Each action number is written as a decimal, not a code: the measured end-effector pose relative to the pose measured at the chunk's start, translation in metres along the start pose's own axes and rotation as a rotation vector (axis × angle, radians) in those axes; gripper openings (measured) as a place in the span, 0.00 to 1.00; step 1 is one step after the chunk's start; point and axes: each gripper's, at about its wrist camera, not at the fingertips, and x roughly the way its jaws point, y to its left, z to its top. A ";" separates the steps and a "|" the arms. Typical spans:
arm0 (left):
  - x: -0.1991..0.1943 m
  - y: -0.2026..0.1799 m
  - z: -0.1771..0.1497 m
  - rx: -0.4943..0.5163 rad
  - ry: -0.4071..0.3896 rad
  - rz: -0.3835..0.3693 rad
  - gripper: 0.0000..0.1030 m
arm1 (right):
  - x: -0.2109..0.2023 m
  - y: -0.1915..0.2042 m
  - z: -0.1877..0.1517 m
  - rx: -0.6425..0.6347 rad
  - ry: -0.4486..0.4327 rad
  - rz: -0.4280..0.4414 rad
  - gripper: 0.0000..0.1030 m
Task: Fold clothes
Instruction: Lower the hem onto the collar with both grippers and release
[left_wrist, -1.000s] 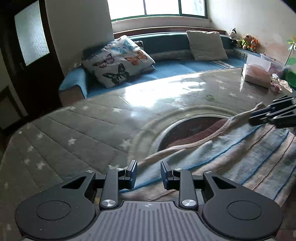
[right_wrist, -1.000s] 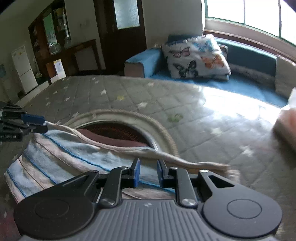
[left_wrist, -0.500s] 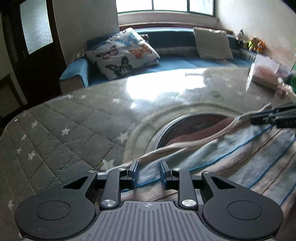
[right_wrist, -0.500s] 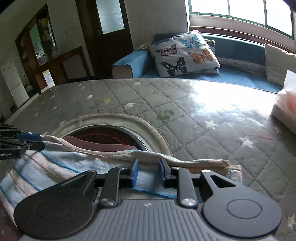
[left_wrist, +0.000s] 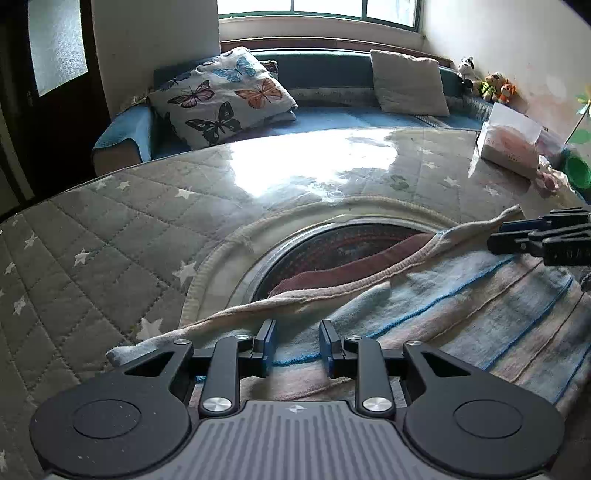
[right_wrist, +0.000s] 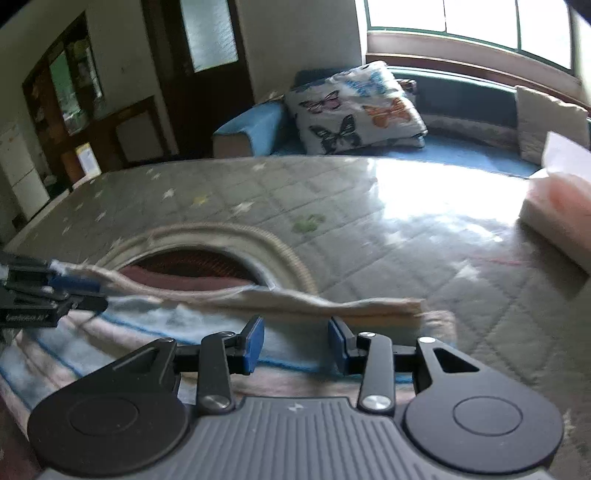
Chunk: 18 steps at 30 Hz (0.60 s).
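Compared with one second earlier, both grippers have just been opening. The left gripper (left_wrist: 297, 345) now has its jaws spread with the edge of the striped garment (left_wrist: 480, 314) lying between the pads, which no longer press it; the right gripper (right_wrist: 295, 343) stands wider still, jaws parted over the same edge, its view blurred. The garment lies flat on the quilted star-patterned table cover (left_wrist: 110, 236), partly covering a round opening (left_wrist: 347, 243) in that cover. Inside the opening a ribbed dark surface and a reddish-brown cloth (left_wrist: 351, 266) are visible. A tissue box (left_wrist: 509, 147) stands near the far right edge, paper projecting from its top.
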 end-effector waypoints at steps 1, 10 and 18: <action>-0.001 0.000 0.001 -0.006 -0.004 0.001 0.30 | 0.000 -0.003 0.002 0.005 -0.002 -0.003 0.37; 0.005 0.009 0.004 -0.053 0.001 0.009 0.30 | 0.020 -0.007 0.007 0.031 -0.005 -0.041 0.17; 0.005 0.009 0.000 -0.057 -0.009 0.005 0.33 | 0.008 -0.030 0.001 0.058 -0.006 -0.081 0.17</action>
